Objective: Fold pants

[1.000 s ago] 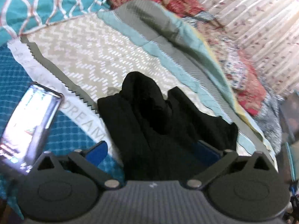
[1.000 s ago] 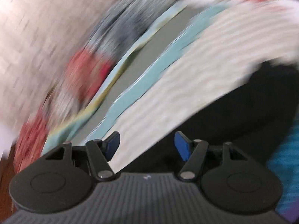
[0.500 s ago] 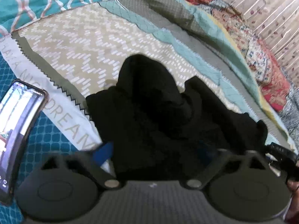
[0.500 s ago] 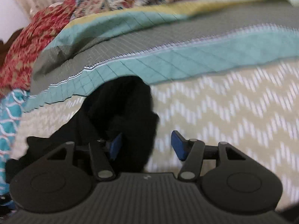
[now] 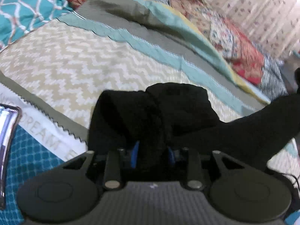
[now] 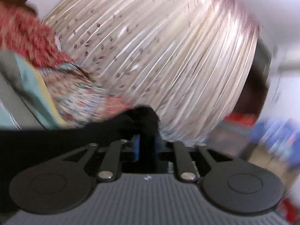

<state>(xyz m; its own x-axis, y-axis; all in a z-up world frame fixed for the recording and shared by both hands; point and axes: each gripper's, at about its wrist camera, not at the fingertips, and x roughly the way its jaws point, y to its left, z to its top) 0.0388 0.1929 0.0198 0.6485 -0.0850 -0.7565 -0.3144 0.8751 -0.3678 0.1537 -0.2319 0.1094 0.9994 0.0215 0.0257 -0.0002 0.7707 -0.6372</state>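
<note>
Pants (image 5: 150,112) lie bunched on the zigzag bedspread (image 5: 75,61), between the left gripper's (image 5: 152,154) closing jaws, one leg stretching right (toward the frame edge); a phone (image 5: 7,131) lies left, pillows (image 5: 28,13) behind, a curtain (image 6: 168,56) beyond the right gripper (image 6: 147,146).

A home bedroom: patterned bedspread (image 5: 78,56), pillow (image 5: 24,13), curtain (image 6: 168,56).
</note>
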